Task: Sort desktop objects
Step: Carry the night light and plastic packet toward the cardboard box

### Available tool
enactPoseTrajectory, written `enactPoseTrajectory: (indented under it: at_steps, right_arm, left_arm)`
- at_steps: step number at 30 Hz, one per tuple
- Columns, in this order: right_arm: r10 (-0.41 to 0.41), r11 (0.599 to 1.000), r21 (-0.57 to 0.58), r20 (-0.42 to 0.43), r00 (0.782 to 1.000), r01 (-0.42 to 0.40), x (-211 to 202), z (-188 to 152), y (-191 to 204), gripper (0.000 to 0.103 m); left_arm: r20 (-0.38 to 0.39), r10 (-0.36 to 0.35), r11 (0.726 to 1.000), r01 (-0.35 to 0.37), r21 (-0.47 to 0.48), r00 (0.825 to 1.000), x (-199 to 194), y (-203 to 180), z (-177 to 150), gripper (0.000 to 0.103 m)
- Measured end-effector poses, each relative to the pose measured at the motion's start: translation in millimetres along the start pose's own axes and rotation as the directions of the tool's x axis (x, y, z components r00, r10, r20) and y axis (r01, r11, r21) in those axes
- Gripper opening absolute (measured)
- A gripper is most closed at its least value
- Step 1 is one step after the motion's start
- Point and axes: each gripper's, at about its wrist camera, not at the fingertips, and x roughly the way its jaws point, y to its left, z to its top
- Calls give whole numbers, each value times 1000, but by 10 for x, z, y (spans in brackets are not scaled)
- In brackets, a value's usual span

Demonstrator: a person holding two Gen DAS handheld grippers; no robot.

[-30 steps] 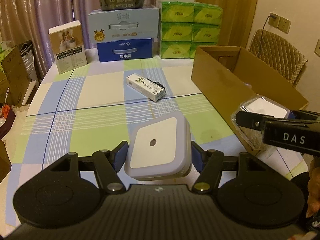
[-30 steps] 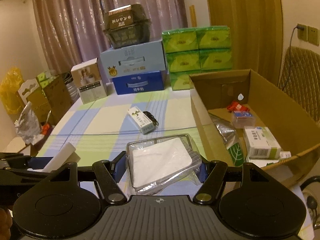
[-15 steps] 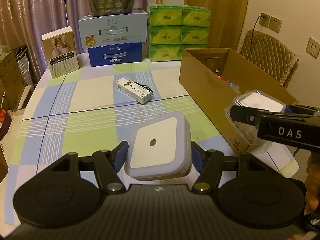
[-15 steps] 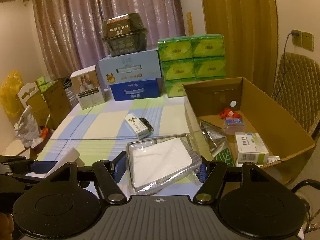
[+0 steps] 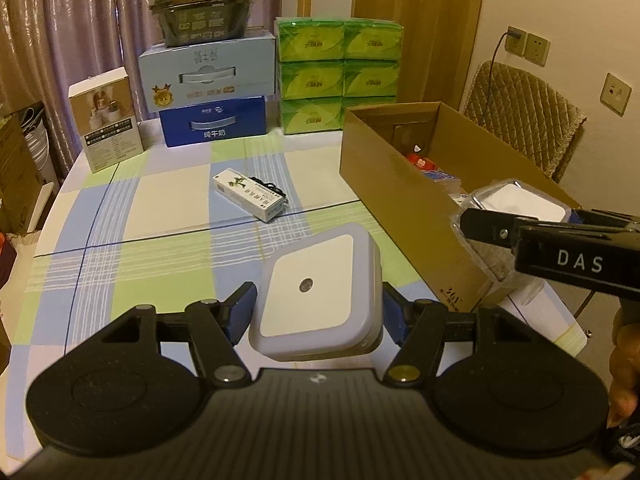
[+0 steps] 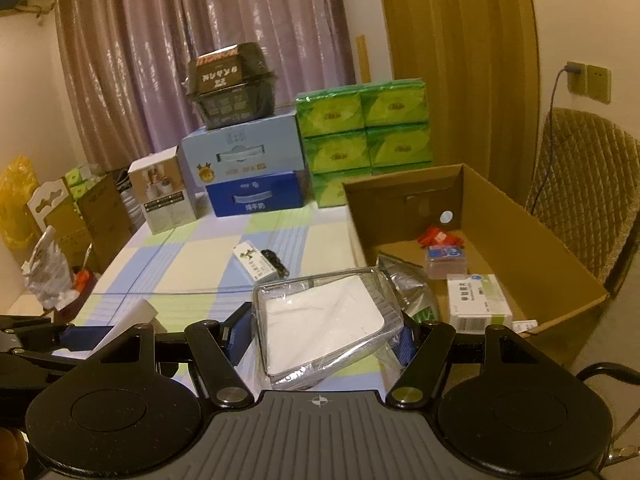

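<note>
Above worktop (image 5: 168,216), L hand-held gripper (image 5: 316,312) clamps night-light (image 5: 320,292), R hand-held gripper (image 6: 324,332) clamps packet (image 6: 324,320); carry step, next release both into box (image 6: 520,216)

The table (image 5: 120,216) filled the middle of both views. Along its far edge, in the upper half of the frame, stood a small carton (image 5: 105,118) at left, then two stacked drawer boxes (image 5: 210,92) with a tub (image 5: 202,4) on top, then stacked tissue packs (image 5: 338,74) to their right. Near the frame's centre a slim box (image 5: 248,197) lay on the table with a dark cord (image 6: 275,260) touching its right side. The open cardboard box (image 6: 520,216) occupied the right of the frame; inside it lay a foil pouch (image 6: 404,280) at left, a medicine box (image 6: 478,298) nearer, and a small container (image 6: 446,258) behind. A chair (image 6: 580,184) stood behind the cardboard box at far right.
</note>
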Motion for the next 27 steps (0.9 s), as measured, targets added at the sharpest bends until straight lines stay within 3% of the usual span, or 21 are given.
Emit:
enactPoseTrajectory:
  at_steps: [27]
  right_arm:
    - [-114,992,69,48,992,110,-243,90,-689,65]
  left_arm:
    - [-1,-69,994,69,90,998,212,-615,257,61]
